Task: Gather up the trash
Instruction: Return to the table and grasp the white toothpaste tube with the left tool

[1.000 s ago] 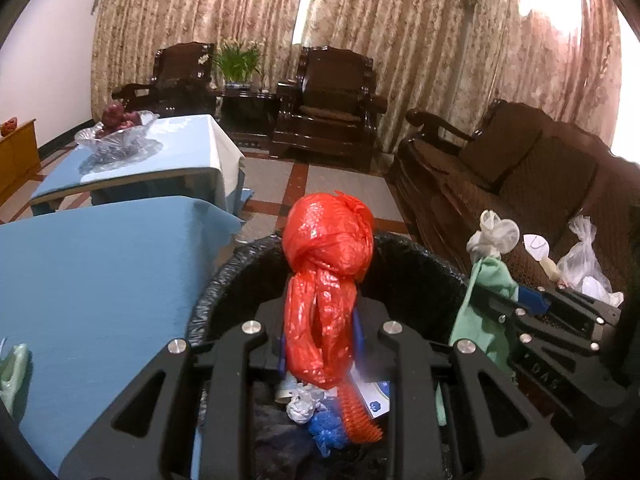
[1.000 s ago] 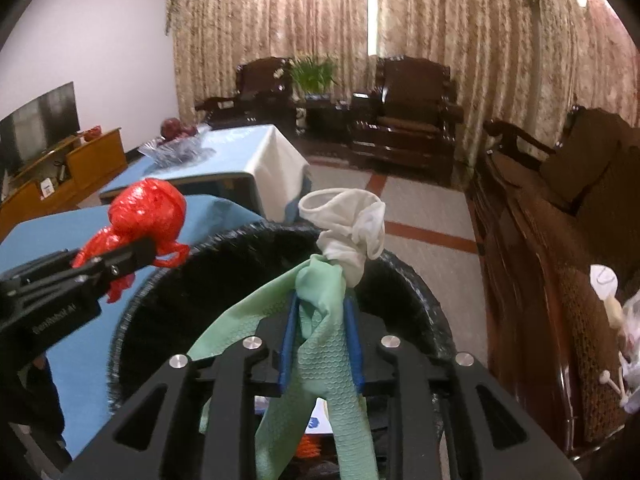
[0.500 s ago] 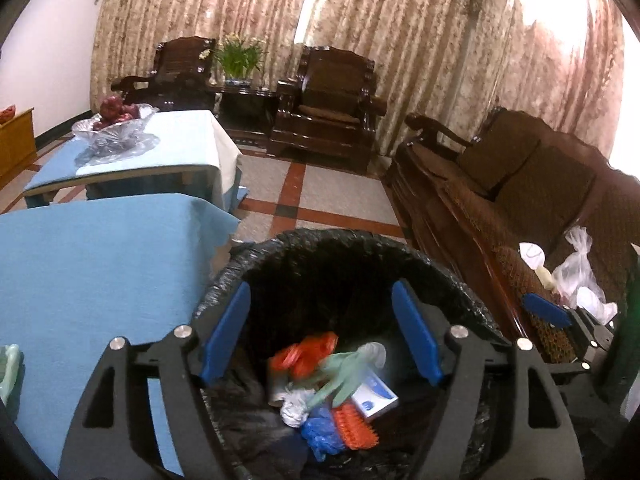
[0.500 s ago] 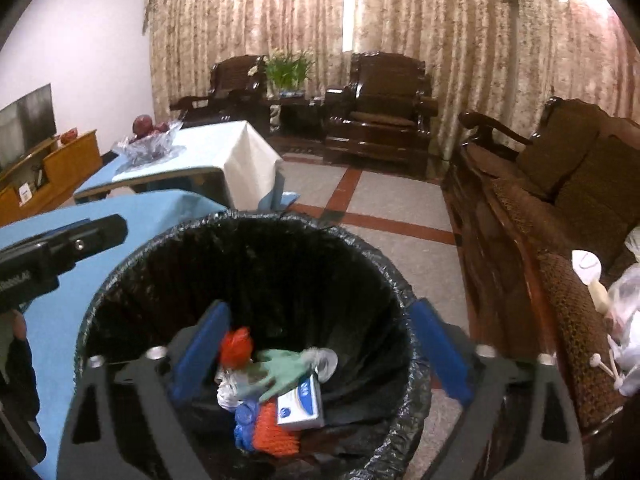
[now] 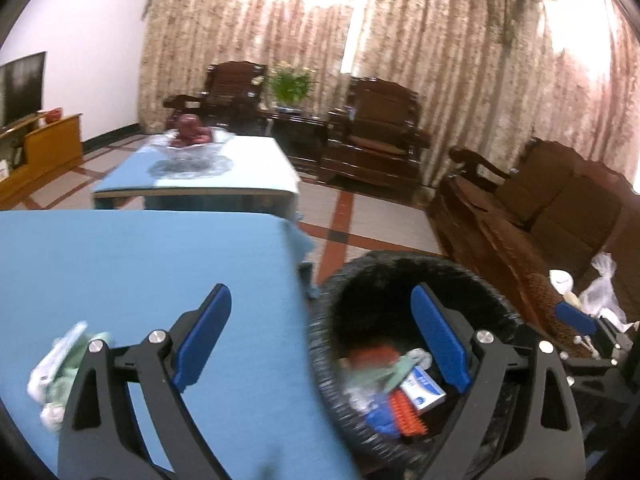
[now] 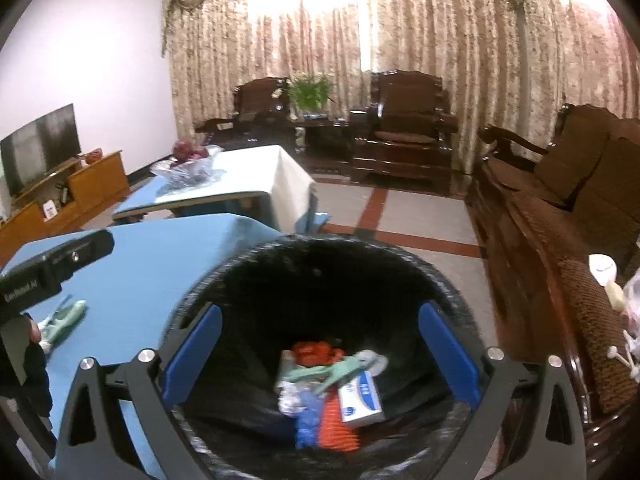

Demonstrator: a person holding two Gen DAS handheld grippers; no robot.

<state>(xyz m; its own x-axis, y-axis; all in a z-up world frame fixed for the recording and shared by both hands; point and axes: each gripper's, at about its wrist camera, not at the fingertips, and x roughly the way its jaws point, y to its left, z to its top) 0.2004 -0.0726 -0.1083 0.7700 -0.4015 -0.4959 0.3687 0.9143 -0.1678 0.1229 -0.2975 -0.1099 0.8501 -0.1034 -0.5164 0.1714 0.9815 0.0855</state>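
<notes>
Both claws dropped their loads into bin point(image 6: 320, 264), now wide open, empty; green glove point(image 5: 60, 364) left of left claw point(image 5: 320, 344) on bench point(image 5: 140, 260) remains

Daylight came through the patterned curtains point(image 5: 360, 40) at the back of the room and burned the cloth to white at several patches, most strongly at the top centre and upper right in both views. The rest of the room sat in dimmer, warm light, and the dark wooden sofa point(image 6: 560, 208) lost detail in shadow. The inside of the black-lined trash bin point(image 6: 320, 272) was nearly featureless. Fisheye distortion bent the walls and curtains and left black corners. The left wrist view was smeared with motion blur, worst across the blue table point(image 5: 140, 272) and the bin rim.
</notes>
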